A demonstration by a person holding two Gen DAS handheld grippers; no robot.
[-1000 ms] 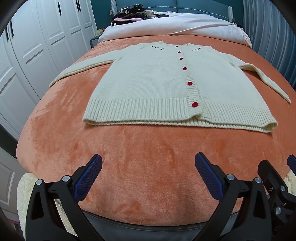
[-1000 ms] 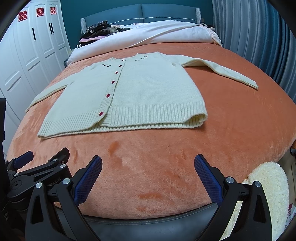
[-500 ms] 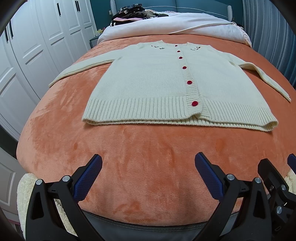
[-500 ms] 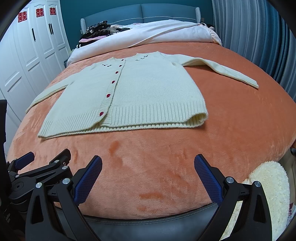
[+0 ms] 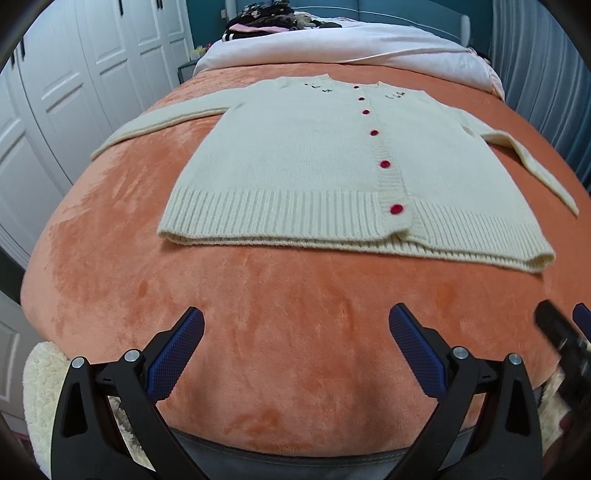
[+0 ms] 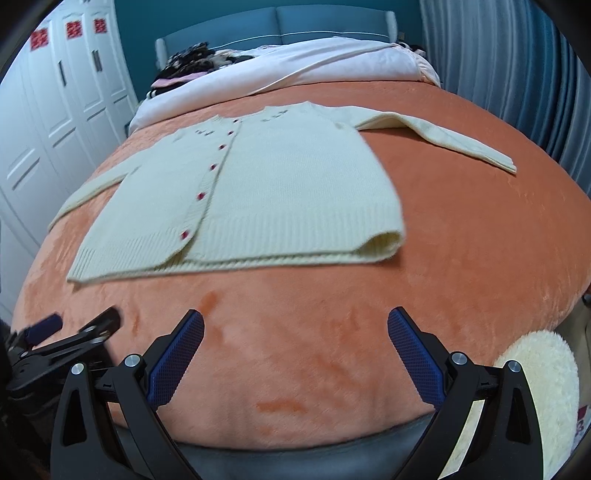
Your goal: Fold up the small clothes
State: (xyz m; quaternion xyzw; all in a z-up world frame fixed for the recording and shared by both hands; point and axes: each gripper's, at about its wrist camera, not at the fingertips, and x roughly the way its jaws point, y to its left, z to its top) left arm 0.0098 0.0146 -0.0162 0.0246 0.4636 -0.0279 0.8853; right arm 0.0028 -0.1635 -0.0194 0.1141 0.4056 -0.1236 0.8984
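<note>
A cream knit cardigan [image 5: 314, 162] with red buttons lies flat, face up, on the orange bed cover [image 5: 295, 314], hem toward me and both sleeves spread out. It also shows in the right wrist view [image 6: 258, 199]. My left gripper [image 5: 295, 345] is open and empty near the bed's front edge, short of the hem. My right gripper [image 6: 295, 345] is open and empty, also short of the hem, to the right of the left one. The right gripper's tip shows at the left view's right edge [image 5: 561, 336].
A white duvet [image 5: 351, 48] and a pile of dark clothes [image 5: 266, 18] lie at the bed's head. White wardrobe doors [image 5: 74, 92] stand on the left, a blue curtain [image 6: 517, 74] on the right. A fluffy cream rug [image 6: 546, 387] lies by the bed's foot.
Both grippers have moved forward a little toward the cardigan's hem. The right view has swung slightly right. The cardigan has not moved.
</note>
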